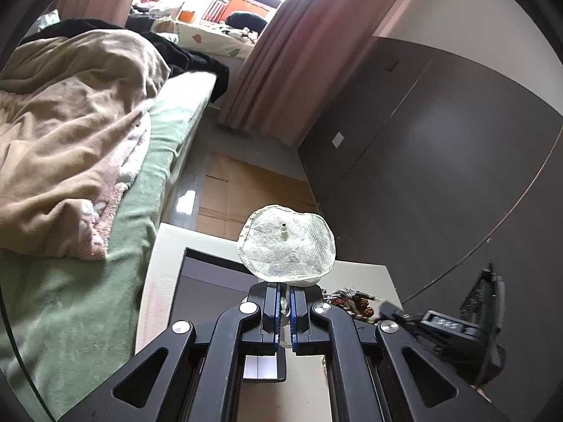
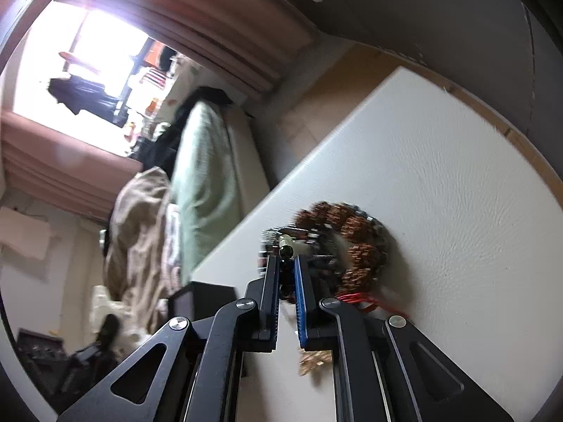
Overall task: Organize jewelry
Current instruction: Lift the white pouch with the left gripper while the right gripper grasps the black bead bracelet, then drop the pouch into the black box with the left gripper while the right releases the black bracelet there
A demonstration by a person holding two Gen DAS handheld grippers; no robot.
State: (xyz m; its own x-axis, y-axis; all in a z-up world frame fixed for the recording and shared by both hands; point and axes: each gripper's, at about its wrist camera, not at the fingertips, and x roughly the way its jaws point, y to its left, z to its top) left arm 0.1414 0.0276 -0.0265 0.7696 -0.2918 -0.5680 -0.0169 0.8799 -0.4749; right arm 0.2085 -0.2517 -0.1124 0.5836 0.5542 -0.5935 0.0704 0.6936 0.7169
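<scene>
My left gripper is shut on the edge of a clear glass jewelry dish with a small centre post, held above the white table. A black open jewelry box lies under it. A pile of beaded bracelets lies to the right, where the right gripper's body shows. In the right wrist view, my right gripper is shut on a small dark piece of jewelry, next to a brown beaded bracelet with a red cord. A gold-coloured piece lies below the fingers.
A bed with a green sheet and beige blanket stands left of the table. A dark wardrobe is to the right. Pink curtains and cardboard on the floor lie beyond. The black box corner shows in the right wrist view.
</scene>
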